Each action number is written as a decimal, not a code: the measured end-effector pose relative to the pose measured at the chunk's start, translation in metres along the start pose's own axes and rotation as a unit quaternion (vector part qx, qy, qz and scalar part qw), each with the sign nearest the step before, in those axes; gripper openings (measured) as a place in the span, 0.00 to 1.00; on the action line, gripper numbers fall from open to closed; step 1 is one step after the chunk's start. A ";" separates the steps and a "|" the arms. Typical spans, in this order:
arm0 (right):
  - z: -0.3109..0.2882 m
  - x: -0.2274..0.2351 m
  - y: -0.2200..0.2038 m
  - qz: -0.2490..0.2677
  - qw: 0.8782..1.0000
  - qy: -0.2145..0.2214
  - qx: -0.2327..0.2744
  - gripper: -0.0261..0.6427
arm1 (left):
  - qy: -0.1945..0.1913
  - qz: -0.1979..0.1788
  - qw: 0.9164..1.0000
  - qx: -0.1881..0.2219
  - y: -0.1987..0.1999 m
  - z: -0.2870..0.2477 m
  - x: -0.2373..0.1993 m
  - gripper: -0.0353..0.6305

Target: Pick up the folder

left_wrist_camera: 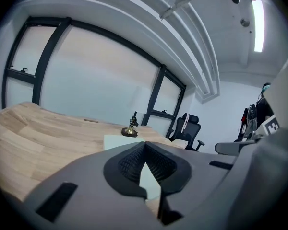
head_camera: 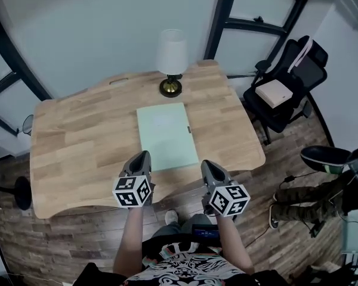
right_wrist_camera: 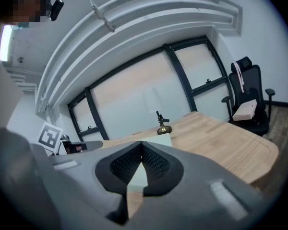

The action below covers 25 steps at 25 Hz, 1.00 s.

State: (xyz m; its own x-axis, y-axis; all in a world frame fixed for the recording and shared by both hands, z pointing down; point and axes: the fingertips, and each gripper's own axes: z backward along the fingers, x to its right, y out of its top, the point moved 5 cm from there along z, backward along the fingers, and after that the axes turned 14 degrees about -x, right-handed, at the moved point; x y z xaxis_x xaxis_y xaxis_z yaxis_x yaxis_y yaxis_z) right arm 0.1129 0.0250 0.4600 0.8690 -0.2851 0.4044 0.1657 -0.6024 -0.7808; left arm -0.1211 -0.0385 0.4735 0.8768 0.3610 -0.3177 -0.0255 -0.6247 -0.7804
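Note:
A pale green folder (head_camera: 166, 134) lies flat in the middle of the wooden table (head_camera: 83, 142), its near edge close to the table's front. My left gripper (head_camera: 143, 155) hovers at the folder's near left corner, shut, with nothing between its jaws. At the near right corner my right gripper (head_camera: 207, 165) is also shut and empty. In the left gripper view the folder (left_wrist_camera: 116, 141) shows past the closed left gripper (left_wrist_camera: 144, 143). In the right gripper view the folder (right_wrist_camera: 158, 140) lies beyond the closed right gripper (right_wrist_camera: 141, 143).
A table lamp (head_camera: 171, 61) with a white shade and brass base stands just behind the folder. A black office chair (head_camera: 286, 91) with a white box (head_camera: 274, 93) on its seat stands right of the table. A person's legs (head_camera: 310, 198) show on the floor at right.

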 end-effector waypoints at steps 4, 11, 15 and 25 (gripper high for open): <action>-0.010 0.009 -0.002 0.041 0.998 -0.049 -0.030 0.05 | -0.007 0.006 1.000 0.002 0.002 -0.006 -0.003 0.06; -0.027 0.018 0.013 0.030 0.999 -0.019 -0.015 0.04 | 0.009 -0.005 1.000 0.003 0.013 -0.020 -0.010 0.06; -0.039 0.027 0.027 0.056 0.998 -0.032 -0.009 0.04 | 0.026 -0.009 1.000 0.005 0.026 -0.031 -0.013 0.06; -0.079 0.049 0.045 0.085 0.996 -0.024 -0.015 0.05 | 0.025 -0.008 1.000 0.000 0.031 -0.059 -0.027 0.06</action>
State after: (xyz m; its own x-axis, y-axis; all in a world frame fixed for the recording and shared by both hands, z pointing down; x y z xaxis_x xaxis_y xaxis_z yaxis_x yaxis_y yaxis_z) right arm 0.1263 -0.0749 0.4825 0.9047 -0.3499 0.2430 0.0002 -0.5701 -0.8216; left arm -0.1173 -0.1084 0.4894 0.9000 0.3357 -0.2781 -0.0117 -0.6191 -0.7852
